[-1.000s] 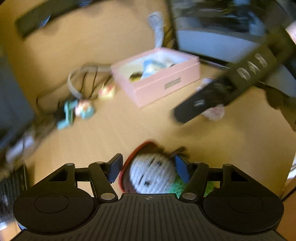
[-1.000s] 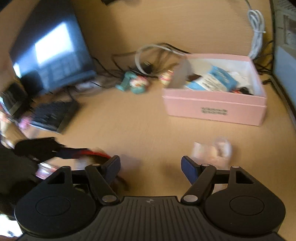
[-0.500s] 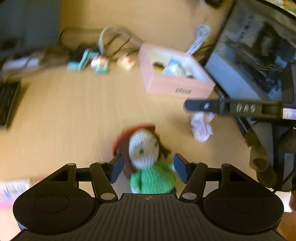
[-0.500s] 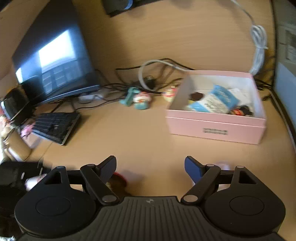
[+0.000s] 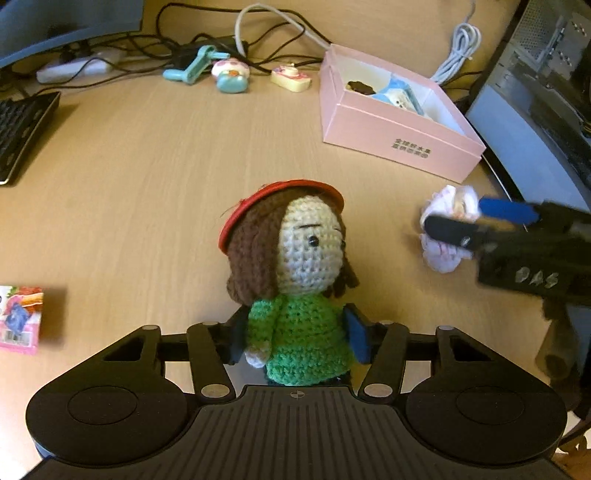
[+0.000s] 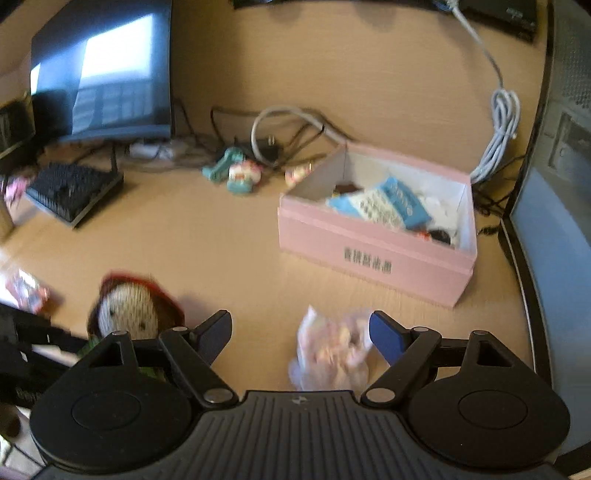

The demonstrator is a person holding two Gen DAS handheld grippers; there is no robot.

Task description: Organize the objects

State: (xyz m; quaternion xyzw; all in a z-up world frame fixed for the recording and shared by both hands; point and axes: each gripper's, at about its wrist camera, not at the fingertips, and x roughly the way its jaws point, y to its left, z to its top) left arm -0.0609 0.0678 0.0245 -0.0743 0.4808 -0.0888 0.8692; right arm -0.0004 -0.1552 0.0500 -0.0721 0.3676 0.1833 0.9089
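A crocheted doll [image 5: 295,269] with a red hat, brown hair and green sweater stands between my left gripper's [image 5: 297,338] fingers, which are closed on its body. It also shows in the right wrist view [image 6: 129,310]. My right gripper [image 6: 301,334] is open around a crumpled pale pink wrapper [image 6: 332,354] on the desk; the wrapper and right gripper's fingers [image 5: 506,212] show in the left wrist view. An open pink box [image 5: 399,136] holding a blue-white packet and small items sits behind; it also shows in the right wrist view [image 6: 373,258].
Small pastel toys [image 5: 229,74] and tangled cables [image 5: 258,33] lie at the back. A keyboard [image 5: 18,129] is at left, a monitor [image 6: 107,74] behind it, a computer case [image 5: 546,92] at right. A pink card packet [image 5: 20,319] lies at left.
My left gripper has closed in on the doll's body and steadied. My right gripper has dropped down so the pink wrapper sits between its open fingers.
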